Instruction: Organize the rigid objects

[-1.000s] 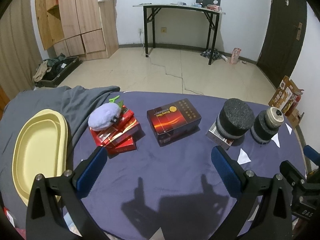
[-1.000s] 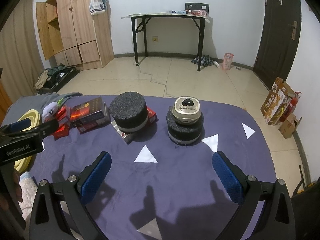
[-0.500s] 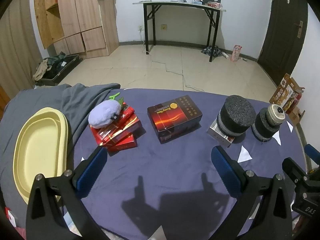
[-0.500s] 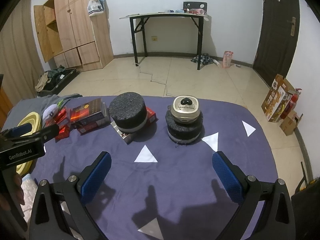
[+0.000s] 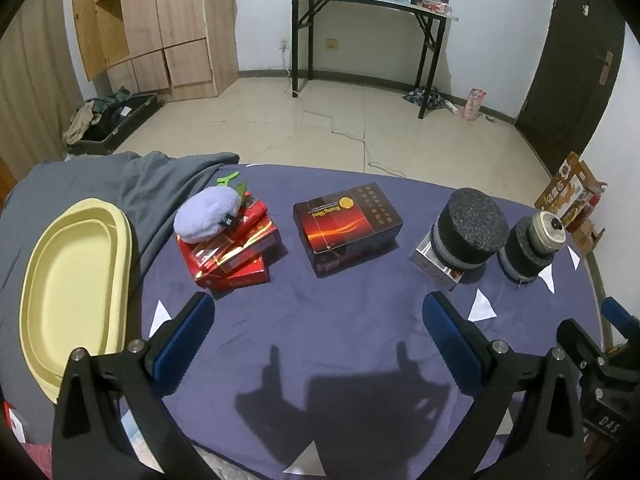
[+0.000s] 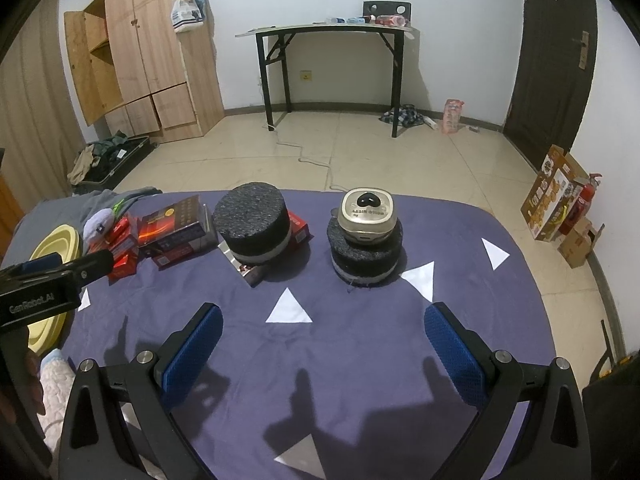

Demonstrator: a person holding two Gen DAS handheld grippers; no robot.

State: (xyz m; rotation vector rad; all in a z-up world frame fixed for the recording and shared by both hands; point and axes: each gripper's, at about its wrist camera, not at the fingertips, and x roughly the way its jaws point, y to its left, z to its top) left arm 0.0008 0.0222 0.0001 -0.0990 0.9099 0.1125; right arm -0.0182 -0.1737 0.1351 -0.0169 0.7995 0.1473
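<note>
On the purple table cloth (image 5: 320, 320) stand a stack of red boxes (image 5: 232, 252) with a lilac plush (image 5: 208, 216) on top, a dark red box (image 5: 346, 224), a black foam cylinder (image 5: 470, 230) on a silver-red box, and a second foam cylinder (image 5: 524, 260) topped by a beige device (image 5: 550, 230). In the right wrist view the cylinders (image 6: 252, 224) (image 6: 364, 256) and the device (image 6: 368, 216) lie ahead. My left gripper (image 5: 316, 332) is open and empty, short of the boxes. My right gripper (image 6: 320, 336) is open and empty, short of the cylinders.
A yellow oval tray (image 5: 72, 284) lies at the left on a grey cloth (image 5: 120, 188). White paper triangles (image 6: 288, 308) are scattered on the cloth. The left gripper's body (image 6: 48, 280) shows at the left of the right wrist view. The table's far edge drops to a tiled floor.
Both grippers have drawn back and risen slightly, so the objects look a little farther away. Nothing on the table has moved. Both stay open.
</note>
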